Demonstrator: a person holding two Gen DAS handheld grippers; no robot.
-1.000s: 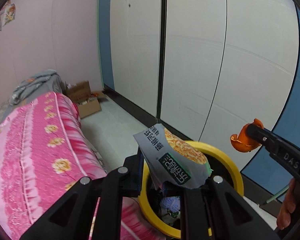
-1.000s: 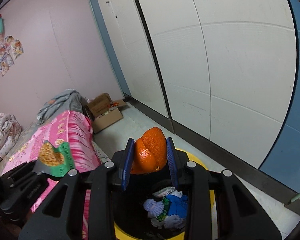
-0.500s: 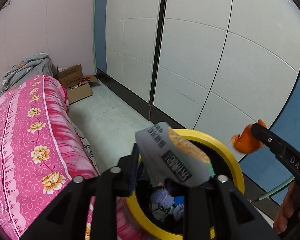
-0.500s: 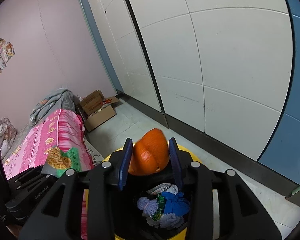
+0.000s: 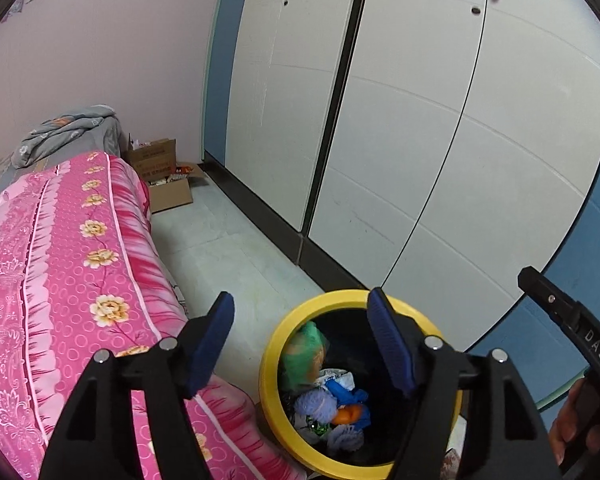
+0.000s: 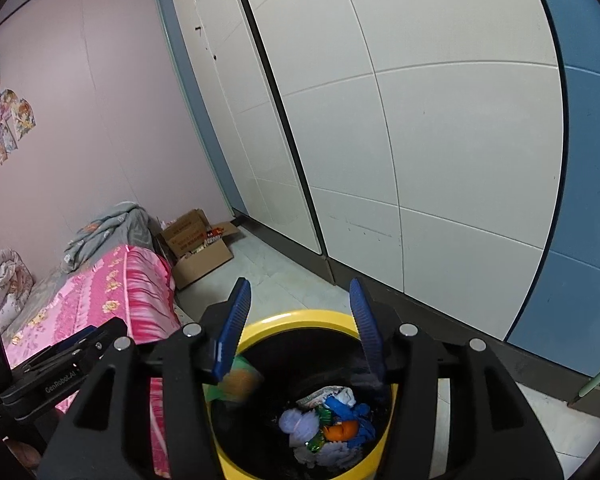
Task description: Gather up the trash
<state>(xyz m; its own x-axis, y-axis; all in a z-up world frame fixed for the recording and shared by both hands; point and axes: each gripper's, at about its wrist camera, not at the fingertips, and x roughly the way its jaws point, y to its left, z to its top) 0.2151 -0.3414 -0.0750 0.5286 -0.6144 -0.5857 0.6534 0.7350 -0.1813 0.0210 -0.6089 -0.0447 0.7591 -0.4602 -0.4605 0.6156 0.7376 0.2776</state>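
A yellow-rimmed trash bin stands on the floor beside the bed; it also shows in the right wrist view. My left gripper is open and empty above its left rim. My right gripper is open and empty above the bin. The green snack wrapper is blurred, falling inside the bin's left side; it also shows in the right wrist view. The orange peel lies on the blue and white trash at the bottom; it also shows in the left wrist view.
A bed with a pink flowered cover lies left of the bin. An open cardboard box stands on the floor behind it. White wardrobe doors run along the right. A grey blanket lies on the bed's far end.
Both grippers have opened. The snack wrapper has left the left gripper and drops into the bin. The orange peel has left the right gripper and lies in the bin.
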